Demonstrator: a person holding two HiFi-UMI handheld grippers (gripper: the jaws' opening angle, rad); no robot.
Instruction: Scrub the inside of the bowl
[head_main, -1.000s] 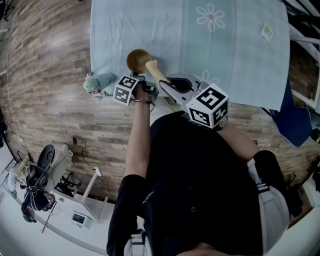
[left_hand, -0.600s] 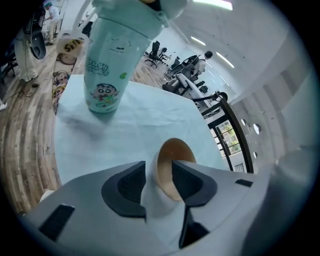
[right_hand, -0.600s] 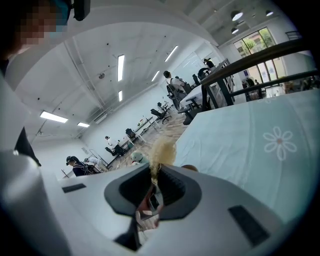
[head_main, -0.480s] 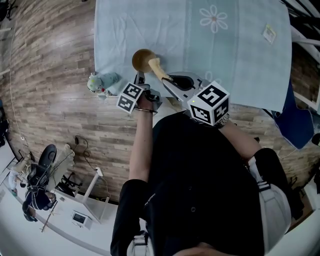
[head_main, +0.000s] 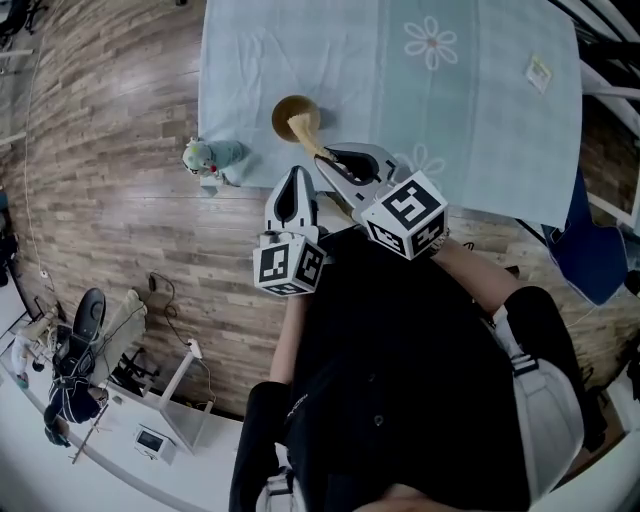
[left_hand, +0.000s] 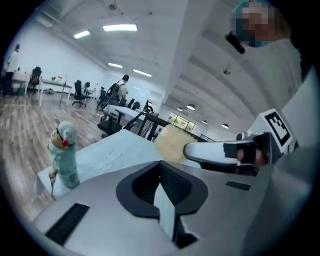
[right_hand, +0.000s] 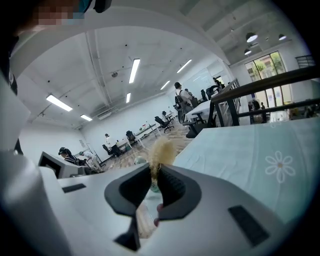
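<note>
Now my left gripper (head_main: 294, 190) has backed off the bowl (head_main: 285, 108), jaws closing up empty; the right gripper (head_main: 322, 158) clamps the brush (head_main: 301, 126) at it, so the bowl looks unsteadied.

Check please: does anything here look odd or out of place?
Nothing is spilled or broken. The left gripper is shut on nothing, apart from the bowl, so the bowl sits unheld while the right gripper holds the brush at it. Also, the teal figure stands at the very corner of the table.
</note>
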